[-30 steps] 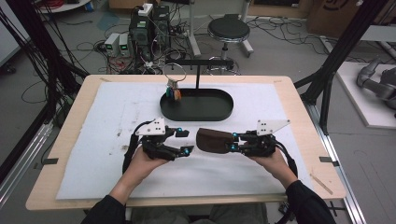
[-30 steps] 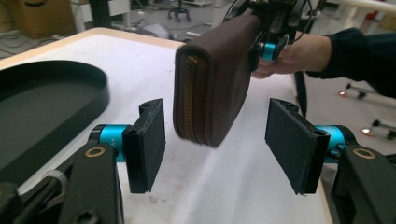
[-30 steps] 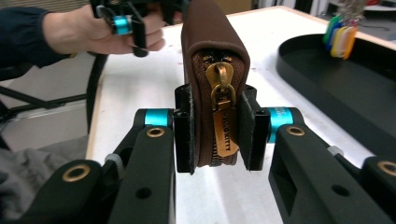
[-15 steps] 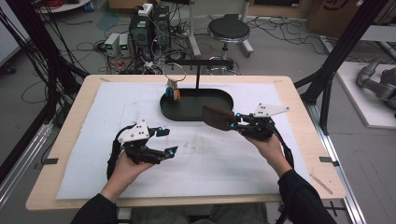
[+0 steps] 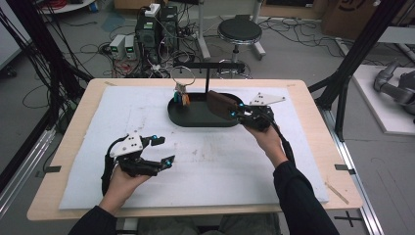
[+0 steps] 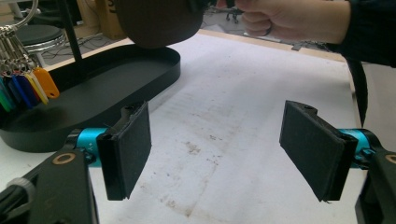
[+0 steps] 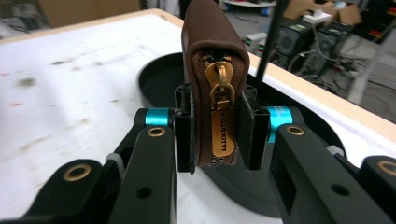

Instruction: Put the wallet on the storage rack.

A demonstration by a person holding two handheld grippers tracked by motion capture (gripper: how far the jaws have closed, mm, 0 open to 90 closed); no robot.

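Clearly the right gripper (image 5: 241,111), clamped on the brown pouch (image 5: 222,104) above the black tray (image 5: 195,117), could knock the stand's key ring (image 5: 182,77); the left gripper (image 5: 161,151), jaws just opened, holds nothing

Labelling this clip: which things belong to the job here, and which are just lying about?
In the job: brown zip wallet, right gripper clamping it, black oval tray, left gripper.
Lying about: key ring with coloured tags, stool.
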